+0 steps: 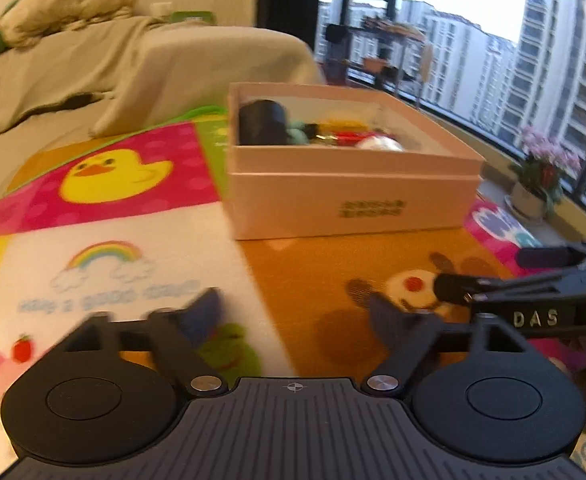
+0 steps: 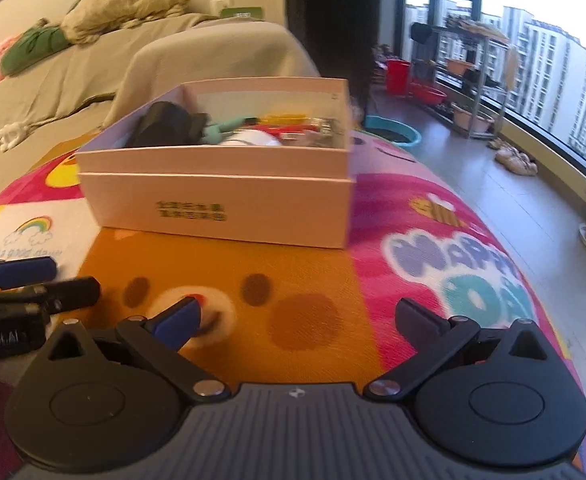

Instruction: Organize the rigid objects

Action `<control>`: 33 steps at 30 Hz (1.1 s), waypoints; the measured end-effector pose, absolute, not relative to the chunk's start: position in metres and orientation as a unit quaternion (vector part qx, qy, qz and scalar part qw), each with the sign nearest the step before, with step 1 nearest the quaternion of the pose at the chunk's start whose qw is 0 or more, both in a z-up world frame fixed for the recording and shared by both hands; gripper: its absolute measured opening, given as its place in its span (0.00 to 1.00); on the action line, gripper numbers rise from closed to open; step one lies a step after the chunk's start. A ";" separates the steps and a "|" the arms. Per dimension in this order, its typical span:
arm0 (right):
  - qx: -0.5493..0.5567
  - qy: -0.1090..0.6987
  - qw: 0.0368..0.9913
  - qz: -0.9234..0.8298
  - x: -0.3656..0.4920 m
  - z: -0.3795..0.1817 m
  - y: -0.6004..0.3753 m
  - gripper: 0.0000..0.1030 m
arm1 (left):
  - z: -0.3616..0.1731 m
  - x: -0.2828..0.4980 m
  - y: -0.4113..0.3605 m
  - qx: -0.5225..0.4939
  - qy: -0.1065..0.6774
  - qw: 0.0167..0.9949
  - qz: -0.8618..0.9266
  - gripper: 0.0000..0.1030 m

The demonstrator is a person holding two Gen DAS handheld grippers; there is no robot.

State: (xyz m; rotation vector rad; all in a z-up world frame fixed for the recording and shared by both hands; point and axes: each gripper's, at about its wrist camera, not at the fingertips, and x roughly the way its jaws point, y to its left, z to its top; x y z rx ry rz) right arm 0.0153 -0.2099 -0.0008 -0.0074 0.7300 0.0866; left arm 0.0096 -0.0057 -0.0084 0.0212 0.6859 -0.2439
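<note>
A pale pink cardboard box stands on a colourful cartoon mat; it also shows in the right wrist view. Inside lie several objects: a black cylinder, a teal piece, red and yellow items and a white round thing. My left gripper is open and empty, well short of the box. My right gripper is open and empty, over the orange patch in front of the box. Each gripper shows at the edge of the other's view.
A sofa with a beige cover and cushion lies behind the mat. To the right are bare floor, a potted plant, a blue basin, a metal rack and large windows.
</note>
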 end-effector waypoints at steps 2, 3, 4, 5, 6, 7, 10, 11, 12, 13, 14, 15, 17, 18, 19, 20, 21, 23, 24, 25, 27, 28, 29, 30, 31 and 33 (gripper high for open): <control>-0.006 0.357 0.934 0.034 0.017 -0.001 -0.212 1.00 | -0.009 0.012 -0.009 0.011 0.334 0.937 -0.106 0.88; -0.003 0.355 0.935 0.031 0.017 -0.002 -0.213 1.00 | -0.009 0.012 -0.007 0.005 0.333 0.938 -0.093 0.87; -0.002 0.352 0.936 0.029 0.016 -0.003 -0.213 1.00 | -0.009 0.011 -0.005 -0.003 0.328 0.941 -0.081 0.79; -0.004 0.349 0.937 0.026 0.016 -0.003 -0.212 1.00 | -0.008 0.010 -0.002 -0.008 0.323 0.944 -0.064 0.67; -0.006 0.348 0.937 0.024 0.016 -0.003 -0.211 1.00 | -0.008 0.008 0.000 -0.007 0.317 0.947 -0.046 0.62; -0.006 0.349 0.937 0.024 0.016 -0.003 -0.210 1.00 | -0.008 0.006 0.001 -0.003 0.313 0.949 -0.028 0.57; -0.002 0.350 0.937 0.024 0.021 -0.003 -0.208 1.00 | -0.008 0.007 0.006 -0.008 0.313 0.949 -0.018 0.58; -0.003 0.349 0.937 0.025 0.023 -0.004 -0.204 1.00 | -0.009 0.008 0.005 -0.004 0.314 0.949 -0.019 0.59; -0.005 0.348 0.937 0.026 0.025 -0.004 -0.201 1.00 | -0.009 0.009 0.004 0.001 0.314 0.949 -0.018 0.59; -0.010 0.346 0.938 0.029 0.027 -0.004 -0.197 1.00 | -0.009 0.009 0.003 0.004 0.314 0.949 -0.018 0.59; -0.016 0.344 0.938 0.031 0.028 -0.005 -0.193 1.00 | -0.010 0.010 0.002 0.006 0.314 0.949 -0.018 0.61; -0.020 0.343 0.939 0.035 0.028 -0.005 -0.190 1.00 | -0.010 0.011 0.002 0.006 0.314 0.949 -0.019 0.61; -0.022 0.342 0.939 0.037 0.030 -0.005 -0.187 1.00 | -0.010 0.012 0.001 0.007 0.314 0.949 -0.018 0.62; -0.017 0.343 0.939 0.035 0.031 -0.006 -0.188 1.00 | -0.010 0.011 0.000 0.009 0.314 0.949 -0.016 0.62; -0.015 0.342 0.939 0.033 0.032 -0.006 -0.187 1.00 | -0.010 0.011 -0.002 0.012 0.313 0.949 -0.015 0.63; -0.016 0.342 0.939 0.031 0.033 -0.006 -0.186 1.00 | -0.010 0.009 -0.003 0.013 0.313 0.950 -0.014 0.63; -0.018 0.342 0.939 0.029 0.033 -0.006 -0.185 1.00 | -0.010 0.009 -0.002 0.011 0.313 0.950 -0.014 0.63; -0.016 0.341 0.940 0.028 0.032 -0.007 -0.186 1.00 | -0.010 0.009 -0.001 0.007 0.313 0.950 -0.016 0.63; -0.013 0.340 0.940 0.028 0.031 -0.007 -0.187 1.00 | -0.010 0.009 0.000 0.006 0.313 0.950 -0.016 0.63; -0.011 0.340 0.940 0.028 0.031 -0.007 -0.188 1.00 | -0.010 0.009 -0.001 0.007 0.313 0.950 -0.016 0.63; -0.011 0.340 0.940 0.028 0.030 -0.007 -0.188 1.00 | -0.010 0.009 -0.001 0.010 0.313 0.950 -0.015 0.63; -0.013 0.340 0.940 0.027 0.030 -0.007 -0.187 1.00 | -0.010 0.009 -0.001 0.010 0.313 0.950 -0.015 0.63; -0.013 0.340 0.940 0.027 0.030 -0.008 -0.187 1.00 | -0.010 0.009 -0.001 0.009 0.313 0.950 -0.015 0.63; -0.012 0.340 0.940 0.028 0.030 -0.008 -0.187 1.00 | -0.010 0.010 -0.001 0.009 0.313 0.950 -0.016 0.63; -0.012 0.340 0.940 0.028 0.030 -0.008 -0.186 1.00 | -0.010 0.010 -0.001 0.008 0.313 0.950 -0.016 0.63; -0.011 0.339 0.940 0.028 0.030 -0.008 -0.187 1.00 | -0.010 0.010 -0.001 0.008 0.313 0.950 -0.016 0.63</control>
